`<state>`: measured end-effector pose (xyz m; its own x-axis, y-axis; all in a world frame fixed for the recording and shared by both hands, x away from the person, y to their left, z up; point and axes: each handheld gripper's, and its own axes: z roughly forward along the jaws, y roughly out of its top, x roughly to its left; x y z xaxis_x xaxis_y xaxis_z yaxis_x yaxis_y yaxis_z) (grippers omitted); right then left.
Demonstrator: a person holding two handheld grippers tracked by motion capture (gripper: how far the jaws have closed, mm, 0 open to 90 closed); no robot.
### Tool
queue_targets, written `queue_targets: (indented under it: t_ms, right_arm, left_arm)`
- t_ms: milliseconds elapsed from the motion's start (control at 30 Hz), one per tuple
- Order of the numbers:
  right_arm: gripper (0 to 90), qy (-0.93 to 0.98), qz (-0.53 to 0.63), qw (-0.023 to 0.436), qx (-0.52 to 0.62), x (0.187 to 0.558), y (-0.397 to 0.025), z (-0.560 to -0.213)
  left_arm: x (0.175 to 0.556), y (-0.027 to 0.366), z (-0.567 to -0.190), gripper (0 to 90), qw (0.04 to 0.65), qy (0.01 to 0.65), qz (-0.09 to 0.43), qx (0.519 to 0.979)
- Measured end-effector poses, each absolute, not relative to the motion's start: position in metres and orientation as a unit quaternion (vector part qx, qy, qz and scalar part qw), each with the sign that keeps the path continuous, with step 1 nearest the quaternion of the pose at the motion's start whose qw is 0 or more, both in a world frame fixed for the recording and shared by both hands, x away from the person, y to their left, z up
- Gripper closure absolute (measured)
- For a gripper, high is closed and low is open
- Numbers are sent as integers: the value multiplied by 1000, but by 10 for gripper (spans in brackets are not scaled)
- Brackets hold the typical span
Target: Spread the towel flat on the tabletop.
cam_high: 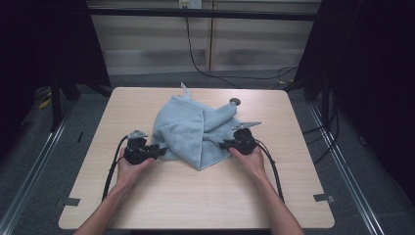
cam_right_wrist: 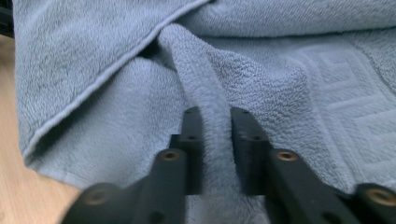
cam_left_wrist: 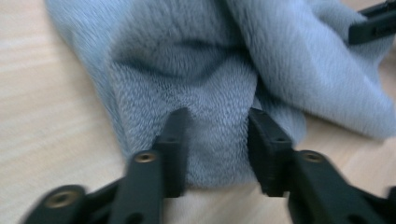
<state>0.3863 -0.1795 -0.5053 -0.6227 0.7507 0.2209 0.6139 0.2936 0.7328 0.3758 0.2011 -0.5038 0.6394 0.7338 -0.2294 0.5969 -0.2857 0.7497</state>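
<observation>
Now left tool [cam_left_wrist: 217, 140] spread over towel [cam_high: 188, 129] edge; right tool [cam_right_wrist: 216, 140] pinching towel fold; bare table [cam_high: 195, 196] nearside.

left hand-held gripper [cam_high: 155, 151]: black, grey three-cornered plate, black cable | right hand-held gripper [cam_high: 225, 143]: same | jaws: brass-coloured screws | forearms: bare, no sleeves

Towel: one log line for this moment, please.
towel: crumpled on table | left gripper: open, jaws straddling edge | right gripper: shut on towel fold

A pale blue-grey towel [cam_high: 188, 129] with a woven geometric border lies on a light wood-grain table [cam_high: 195, 196].
</observation>
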Motion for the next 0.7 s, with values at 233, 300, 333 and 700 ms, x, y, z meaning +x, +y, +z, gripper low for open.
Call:
queue_targets:
  t_ms: [233, 300, 333, 700]
  right_arm:
    - [840, 800, 417, 56, 427, 364, -187, -510]
    - [841, 801, 416, 49, 427, 357, -189, -510]
    - [841, 804, 413, 50, 425, 353, -190, -509]
    - [841, 815, 409, 36, 410, 302, -195, -506]
  left_arm:
    - [362, 206, -506, 736, 425, 394, 69, 812]
    - [357, 208, -506, 736, 423, 387, 65, 817]
    - [354, 208, -506, 736, 424, 383, 66, 818]
    - [316, 209, -497, 670, 413, 340, 17, 845]
